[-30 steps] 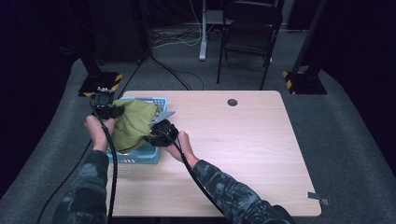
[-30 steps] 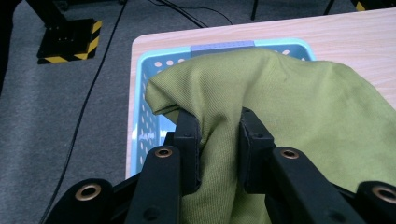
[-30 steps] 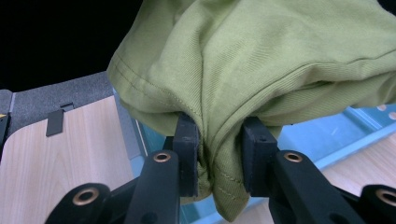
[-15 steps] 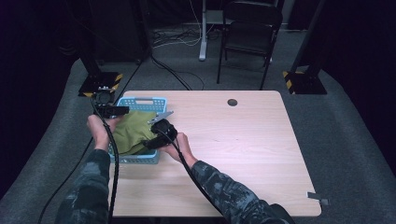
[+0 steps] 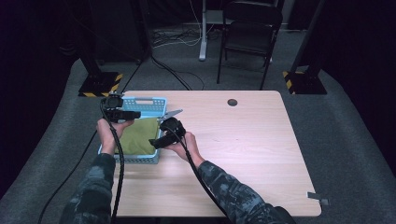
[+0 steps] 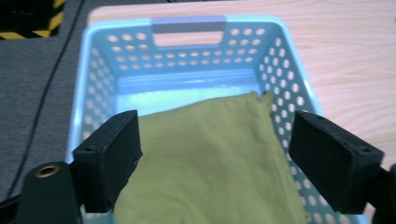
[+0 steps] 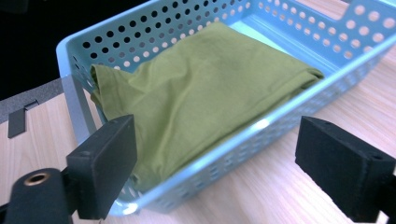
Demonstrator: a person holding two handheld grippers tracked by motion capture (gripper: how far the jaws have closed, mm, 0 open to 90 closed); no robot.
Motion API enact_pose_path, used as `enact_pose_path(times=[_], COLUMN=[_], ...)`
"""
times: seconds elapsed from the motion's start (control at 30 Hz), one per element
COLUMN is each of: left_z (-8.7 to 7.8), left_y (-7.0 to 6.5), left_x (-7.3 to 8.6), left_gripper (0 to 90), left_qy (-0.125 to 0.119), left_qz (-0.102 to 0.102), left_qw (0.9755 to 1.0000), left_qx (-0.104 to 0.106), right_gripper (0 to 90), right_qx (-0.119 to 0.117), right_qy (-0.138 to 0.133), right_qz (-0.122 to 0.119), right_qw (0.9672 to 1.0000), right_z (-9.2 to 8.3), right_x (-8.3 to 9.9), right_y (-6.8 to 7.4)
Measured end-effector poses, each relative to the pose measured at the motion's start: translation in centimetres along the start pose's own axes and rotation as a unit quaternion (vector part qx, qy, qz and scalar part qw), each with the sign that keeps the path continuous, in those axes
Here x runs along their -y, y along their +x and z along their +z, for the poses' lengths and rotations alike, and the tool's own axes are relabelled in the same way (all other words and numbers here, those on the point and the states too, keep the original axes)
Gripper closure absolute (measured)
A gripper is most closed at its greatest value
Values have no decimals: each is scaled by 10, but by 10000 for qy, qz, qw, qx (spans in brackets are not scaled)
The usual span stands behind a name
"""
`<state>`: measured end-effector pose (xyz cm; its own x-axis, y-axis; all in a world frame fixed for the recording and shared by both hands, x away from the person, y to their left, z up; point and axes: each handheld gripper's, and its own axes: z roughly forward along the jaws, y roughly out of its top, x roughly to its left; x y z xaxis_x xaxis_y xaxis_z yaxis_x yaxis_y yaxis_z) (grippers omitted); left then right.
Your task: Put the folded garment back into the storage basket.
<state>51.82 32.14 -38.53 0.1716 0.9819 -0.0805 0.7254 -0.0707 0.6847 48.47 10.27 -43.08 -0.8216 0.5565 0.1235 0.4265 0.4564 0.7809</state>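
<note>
My left gripper (image 6: 219, 154) and right gripper (image 7: 219, 163) have just spread, leaving the folded green cloth (image 5: 139, 135) released in the blue basket (image 5: 144, 101).

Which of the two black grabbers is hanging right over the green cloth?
The left gripper. Its open jaws hang above the green cloth inside the blue basket. The right gripper sits beside the basket's wall, over the table.

Folded cloth (image 5: 139, 135) in basket (image 5: 140, 101), basket on table (image 5: 243, 154) at left edge, chair (image 5: 250, 32) far beyond table, hole (image 5: 232, 102) near far edge.
</note>
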Motion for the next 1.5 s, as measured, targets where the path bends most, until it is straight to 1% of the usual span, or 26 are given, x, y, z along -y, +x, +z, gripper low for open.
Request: enact_pose_path(times=[0.1, 0.2, 0.4, 0.5, 0.57, 0.7, 0.73, 0.87, 1.0, 1.07, 1.1, 1.13, 1.17, 1.2, 1.37, 1.5], left_z=[5, 9, 15, 17, 18, 21, 22, 23, 23, 24, 24, 25, 25, 25, 25, 23], left_y=[-7, -12, -22, -28, -33, -43, -45, -56, -68, -76, -76, -83, -83, -89, -102, -112], left_x=[2, 4, 6, 6, 7, 11, 11, 14, 15, 16, 16, 16, 16, 17, 19, 23], left_gripper=[125, 86, 18, 8, 7, 4, 2, 2, 2, 2, 2, 2, 2, 1, 1, 2], left_qy=[22, 33, 52, 60, 83, 121, 146, 144, 96, 81, 81, 105, 105, 114, 114, 112], left_qz=[57, 62, 103, 131, 222, 310, 352, 462, 580, 647, 647, 745, 745, 806, 948, 1071], left_qw=[9999, 9996, 9988, 9980, 9974, 9961, 9957, 9939, 9923, 9910, 9910, 9895, 9895, 9882, 9852, 9822], left_qx=[125, 280, 485, 621, 679, 816, 842, 992, 1092, 1171, 1171, 1237, 1237, 1295, 1424, 1538], right_gripper=[91, 72, 42, 35, 33, 32, 32, 32, 32, 33, 33, 34, 34, 34, 35, 35], right_qx=[40, 88, 223, 284, 340, 475, 513, 650, 826, 888, 939, 988, 988, 1061, 1204, 1296], right_qy=[27, 25, 10, 2, -17, -30, -37, -48, -80, -96, -101, -104, -104, -90, -89, -95], right_qz=[48, 91, 193, 228, 271, 349, 406, 517, 645, 722, 750, 780, 780, 845, 949, 1038], right_qw=[10000, 9999, 9996, 9993, 9991, 9983, 9979, 9965, 9945, 9934, 9927, 9920, 9920, 9907, 9881, 9861], right_z=[-5, -10, -24, -31, -36, -47, -51, -63, -78, -86, -89, -93, -93, -100, -112, -122], right_x=[4, 8, 18, 23, 27, 35, 39, 49, 61, 66, 69, 73, 73, 79, 92, 101], right_y=[-5, -10, -20, -24, -28, -36, -38, -47, -57, -61, -63, -66, -66, -71, -79, -85])
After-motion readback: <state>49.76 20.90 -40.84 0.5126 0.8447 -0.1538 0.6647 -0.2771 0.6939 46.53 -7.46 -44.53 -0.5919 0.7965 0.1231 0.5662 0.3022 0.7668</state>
